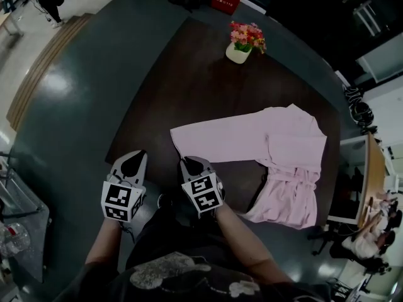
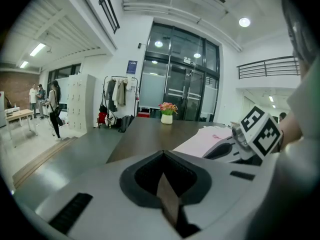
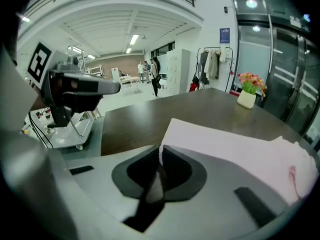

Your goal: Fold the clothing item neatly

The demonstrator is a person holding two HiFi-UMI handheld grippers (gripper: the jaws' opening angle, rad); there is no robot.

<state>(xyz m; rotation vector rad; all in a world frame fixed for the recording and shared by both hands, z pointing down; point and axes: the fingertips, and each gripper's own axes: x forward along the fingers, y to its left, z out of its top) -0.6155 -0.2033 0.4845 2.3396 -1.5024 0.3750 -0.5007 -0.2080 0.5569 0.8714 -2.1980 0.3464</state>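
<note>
At the near edge of the tabletop [image 1: 189, 87], I'm seeing the right gripper [image 3: 159, 159] with its tongs pressed together. A thin pale edge of the pink garment [image 1: 283, 150] is running into the seam between them, so I'm reading it as pinching the corner of the sleeve cuff. No gap is showing between the tongs.

Left gripper [image 2: 164, 176] is hovering just beside the right one, toward the tabletop's near left corner. Its tongs are closed flat against each other with nothing between them, and it's sitting apart from the cloth.

Garment is lying spread on the right half of the tabletop. One long sleeve is stretching left toward the grippers, and the body is bunching at the far right with a belt or tie across it. A flower pot [image 1: 241, 49] is standing at the far end, well apart from the garment.

What I'm not getting:
- The head view is running dark. I can't tell whether the garment's lower hem is lying on the tabletop or hanging over its edge.
- The person's arms and torso are covering the tabletop's near edge below both grippers.
- In the right gripper view, the gripper body is blocking the cloth right under the tongs, so I can't judge how deep the bite is.
- The second sleeve isn't showing clearly; it's either folded under or lost in the bunching.
</note>
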